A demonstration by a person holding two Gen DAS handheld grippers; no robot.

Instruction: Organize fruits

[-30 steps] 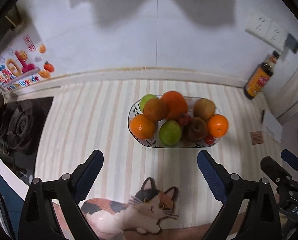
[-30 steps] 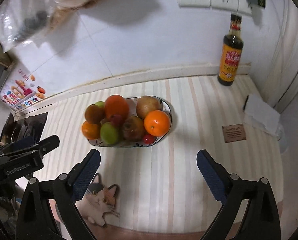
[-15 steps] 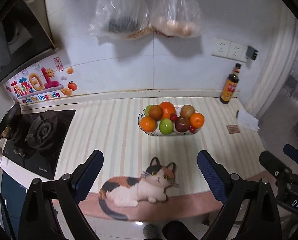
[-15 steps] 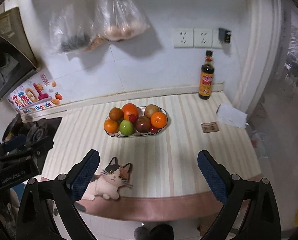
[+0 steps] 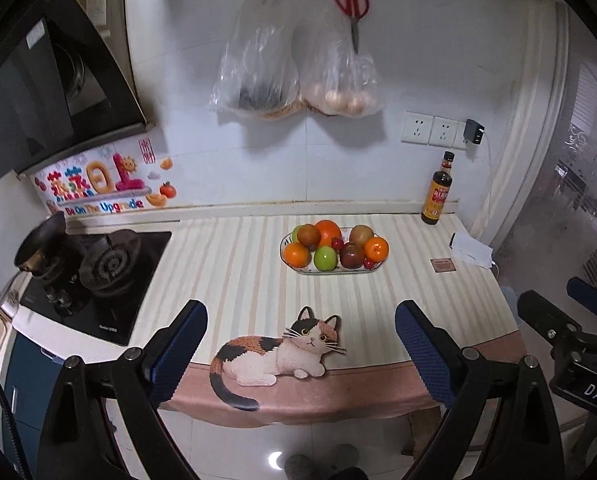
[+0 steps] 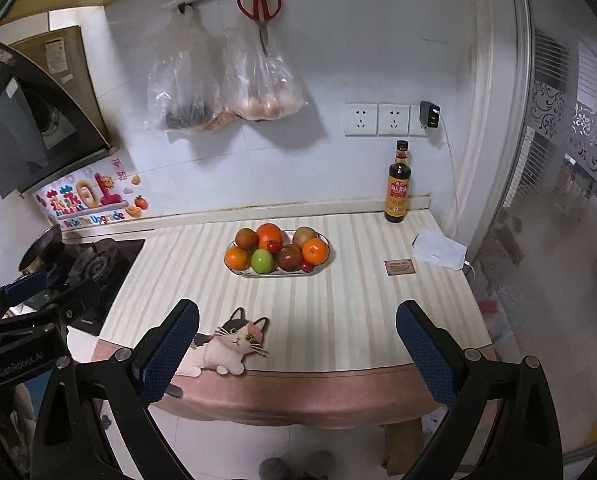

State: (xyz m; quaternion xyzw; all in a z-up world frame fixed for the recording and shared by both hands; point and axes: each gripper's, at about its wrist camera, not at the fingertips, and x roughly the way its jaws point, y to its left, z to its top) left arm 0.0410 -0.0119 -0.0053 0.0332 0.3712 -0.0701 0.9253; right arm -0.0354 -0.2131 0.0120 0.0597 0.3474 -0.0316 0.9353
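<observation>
Left wrist view shows the bowl, an oval white dish, standing on the striped counter and full of fruit. Inside the bowl lie three oranges: one at its left end, one at its right end, and a bigger one at the back. A green apple is at the front, and a dark red apple is just beside it. Small red fruits sit in the middle of the bowl; what kind they are I cannot tell. A brown fruit is at the back right.

In front of the bowl, at the counter edge, lies a cat mat. Right of the bowl is a small brown card, then a white cloth. Behind and right of the bowl a dark bottle stands at the wall, under the sockets. Above the bowl two plastic bags and red scissors hang from a rail. Far left of the bowl is the stove with a small pan.

Both grippers are well apart from the bowl, off the front edge of the counter. The left gripper has its jaws wide and holds nothing. The right gripper is the same in its own view, jaws wide and empty, with the bowl far ahead of it.
</observation>
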